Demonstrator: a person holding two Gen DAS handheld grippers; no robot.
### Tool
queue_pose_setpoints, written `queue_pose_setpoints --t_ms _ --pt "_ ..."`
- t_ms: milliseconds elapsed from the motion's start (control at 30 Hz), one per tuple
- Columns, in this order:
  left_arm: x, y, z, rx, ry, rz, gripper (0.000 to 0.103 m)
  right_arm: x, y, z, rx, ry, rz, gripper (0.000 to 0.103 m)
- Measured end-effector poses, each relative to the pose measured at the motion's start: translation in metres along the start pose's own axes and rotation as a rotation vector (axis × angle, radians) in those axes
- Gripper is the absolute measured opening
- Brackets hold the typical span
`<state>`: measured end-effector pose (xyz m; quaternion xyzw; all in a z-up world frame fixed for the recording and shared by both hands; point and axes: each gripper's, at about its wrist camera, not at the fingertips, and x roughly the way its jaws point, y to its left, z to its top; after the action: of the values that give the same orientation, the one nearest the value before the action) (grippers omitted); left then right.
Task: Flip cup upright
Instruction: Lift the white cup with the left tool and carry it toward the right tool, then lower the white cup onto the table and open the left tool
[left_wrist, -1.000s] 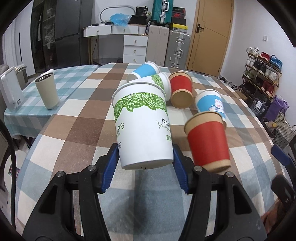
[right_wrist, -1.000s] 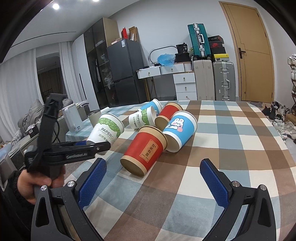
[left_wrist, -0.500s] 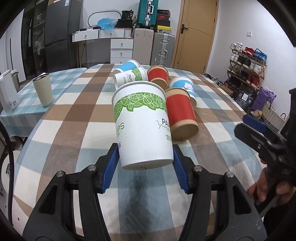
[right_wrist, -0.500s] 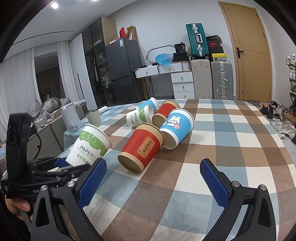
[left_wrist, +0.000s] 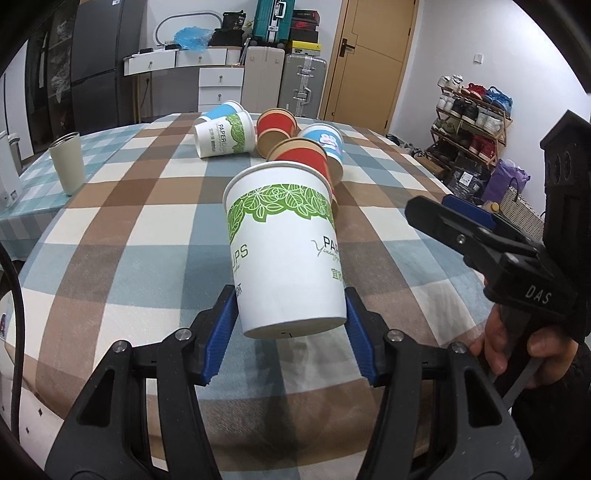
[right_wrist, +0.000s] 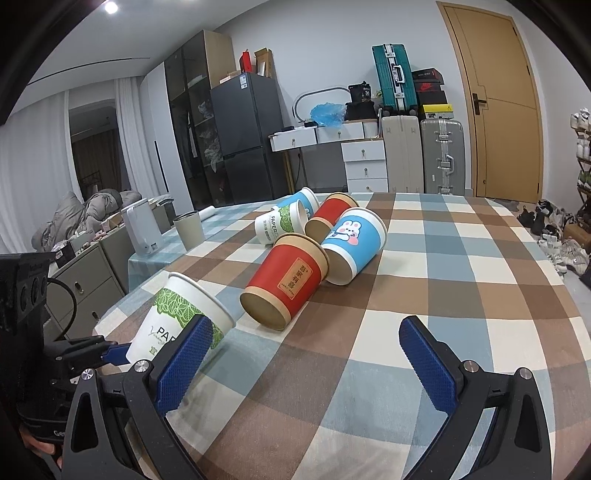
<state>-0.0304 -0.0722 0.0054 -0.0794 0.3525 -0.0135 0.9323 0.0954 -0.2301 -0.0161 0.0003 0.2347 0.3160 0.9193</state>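
My left gripper (left_wrist: 288, 325) is shut on a white paper cup with a green leaf band (left_wrist: 284, 251), gripping near its base; the cup is nearly upright, tilted slightly away, just above the checked tablecloth near the front edge. It also shows in the right wrist view (right_wrist: 181, 321), low at the left. My right gripper (right_wrist: 303, 354) is open and empty over the cloth; it appears in the left wrist view (left_wrist: 480, 236) at the right, hand-held.
Several cups lie on their sides mid-table: a red one (right_wrist: 284, 284), a blue rabbit one (right_wrist: 354, 243), another red (right_wrist: 328, 214), a white-green one (right_wrist: 277, 225). A beige tumbler (left_wrist: 68, 162) stands upright at the left. The checked table (right_wrist: 461, 280) extends right.
The left gripper has carried the cup lower and nearer the table's front edge. The right gripper has moved forward and down slightly, closer to the lying cups.
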Motion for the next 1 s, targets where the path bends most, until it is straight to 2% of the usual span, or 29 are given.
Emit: queue_pose_setpoints --t_ms 267,567,633,700,833,933,1000 --pt "-0.003 -0.013 -0.017 0.013 0.035 -0.024 0.054 -0.001 0.0 -0.003 -0.001 0.009 0.0 0.103" --pt "0.002 -0.018 -0.019 0.035 0.064 -0.031 0.055 -0.001 -0.001 -0.003 0.002 0.007 0.002 0.103" --pt "0.002 -0.018 -0.018 0.04 0.062 -0.027 0.06 -0.001 -0.001 -0.003 0.002 0.007 0.002 0.103" --pt "0.0 -0.017 -0.018 0.04 0.05 -0.028 0.074 -0.002 -0.001 -0.003 0.003 0.004 0.003 0.103" --pt "-0.007 -0.012 -0.013 0.041 0.022 -0.024 0.085 -0.003 -0.002 -0.002 0.01 -0.001 0.007 0.103" --pt "-0.014 -0.009 -0.009 0.051 -0.012 -0.025 0.103 -0.005 -0.003 -0.001 0.015 -0.01 0.009 0.103" --pt "-0.02 -0.005 -0.005 0.056 -0.047 -0.031 0.102 -0.006 -0.004 -0.001 0.021 -0.013 0.012 0.103"
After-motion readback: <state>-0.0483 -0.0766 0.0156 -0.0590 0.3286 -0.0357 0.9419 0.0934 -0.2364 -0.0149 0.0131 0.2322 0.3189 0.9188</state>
